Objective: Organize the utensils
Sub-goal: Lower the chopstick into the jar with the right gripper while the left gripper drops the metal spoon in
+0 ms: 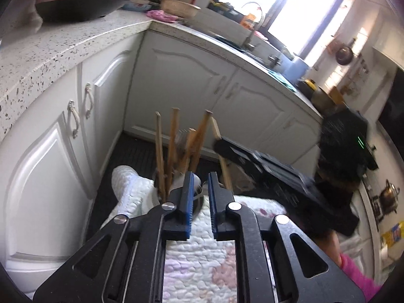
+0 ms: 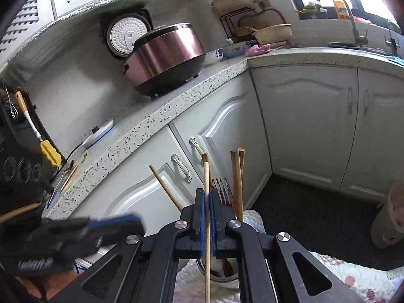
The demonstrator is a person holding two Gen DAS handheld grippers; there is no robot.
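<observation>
A metal utensil cup (image 2: 222,276) stands on a quilted cloth (image 1: 199,265) and holds several wooden chopsticks (image 1: 174,149) and a fork (image 2: 222,188). My right gripper (image 2: 207,202) is shut on one light wooden chopstick (image 2: 207,217), held upright over the cup. In the left wrist view this gripper (image 1: 222,149) reaches in from the right beside the chopsticks. My left gripper (image 1: 202,180) is near the cup, its jaws a little apart on the cup's rim (image 1: 198,194). It shows blurred at lower left in the right wrist view (image 2: 113,223).
White cabinet doors (image 1: 50,166) and a speckled L-shaped counter (image 2: 176,101) surround the spot. A pink rice cooker (image 2: 164,58) stands on the counter. A yellow-handled tool (image 2: 50,151) and loose chopsticks (image 2: 68,178) lie at the left. The sink tap (image 2: 353,17) is at far right.
</observation>
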